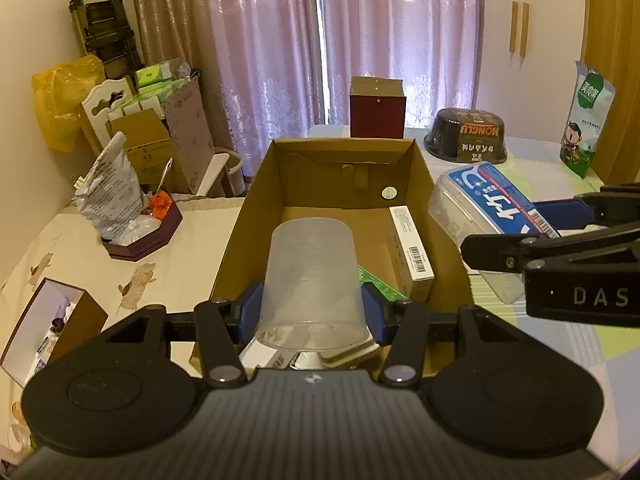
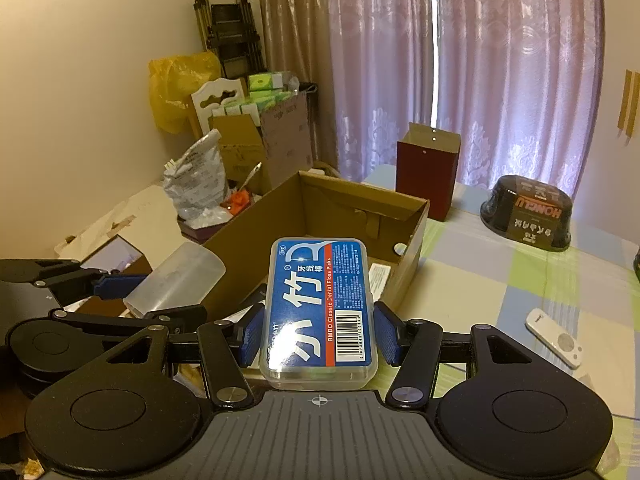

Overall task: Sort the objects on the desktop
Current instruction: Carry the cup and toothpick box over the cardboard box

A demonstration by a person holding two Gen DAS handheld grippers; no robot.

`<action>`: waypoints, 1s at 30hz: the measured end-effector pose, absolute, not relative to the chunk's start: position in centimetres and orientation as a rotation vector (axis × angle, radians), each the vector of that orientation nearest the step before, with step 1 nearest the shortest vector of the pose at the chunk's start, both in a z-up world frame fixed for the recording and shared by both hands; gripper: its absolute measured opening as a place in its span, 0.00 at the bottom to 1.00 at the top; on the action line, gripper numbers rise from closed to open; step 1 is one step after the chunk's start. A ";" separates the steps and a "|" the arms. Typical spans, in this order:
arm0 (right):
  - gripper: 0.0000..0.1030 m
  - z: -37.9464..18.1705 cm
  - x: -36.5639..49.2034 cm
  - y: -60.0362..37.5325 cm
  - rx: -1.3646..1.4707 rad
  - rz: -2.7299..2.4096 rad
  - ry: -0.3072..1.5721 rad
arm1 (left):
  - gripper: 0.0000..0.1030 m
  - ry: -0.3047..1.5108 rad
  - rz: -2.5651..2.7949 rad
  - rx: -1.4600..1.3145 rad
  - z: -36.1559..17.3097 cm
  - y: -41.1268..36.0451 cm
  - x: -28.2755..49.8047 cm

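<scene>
- Left gripper (image 1: 312, 314) has its blue pads closed on a clear cup (image 1: 312, 280), held on its side over the near end of an open cardboard box (image 1: 248, 216), likely for dropping in.
- Right gripper (image 2: 318, 338) clamps a blue floss case (image 2: 320, 304) just beside the box's right wall, apparently waiting its turn.
- Inside the box: a white carton (image 1: 412, 248) against the right wall, something green, and other flat items near the front.

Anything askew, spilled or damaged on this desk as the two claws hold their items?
Nothing spilled or broken. The left claw holds the translucent cup tipped on its side over the cardboard box. The black bowl sits upside down on the table, its label inverted.
</scene>
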State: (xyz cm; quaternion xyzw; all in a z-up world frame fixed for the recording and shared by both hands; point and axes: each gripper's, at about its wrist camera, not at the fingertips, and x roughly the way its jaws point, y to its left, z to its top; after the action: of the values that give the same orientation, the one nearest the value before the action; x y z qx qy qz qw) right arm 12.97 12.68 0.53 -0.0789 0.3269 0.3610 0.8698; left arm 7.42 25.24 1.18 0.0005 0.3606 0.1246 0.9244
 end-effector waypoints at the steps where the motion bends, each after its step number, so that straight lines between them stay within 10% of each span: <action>1: 0.54 0.4 13.3 12.8 -0.166 0.753 0.686 | 0.46 0.742 0.250 0.003 1.1 25.5 7.8; 30: 0.54 -2.9 18.4 15.3 -0.173 0.729 0.724 | 0.47 0.812 0.135 0.038 -4.0 27.4 14.6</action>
State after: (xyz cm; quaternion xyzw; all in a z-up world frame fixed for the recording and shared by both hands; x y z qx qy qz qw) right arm 18.36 15.26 -2.87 -0.0825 0.3459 0.3484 0.8673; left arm 14.65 27.43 -3.97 0.0184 0.3946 0.0654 0.9163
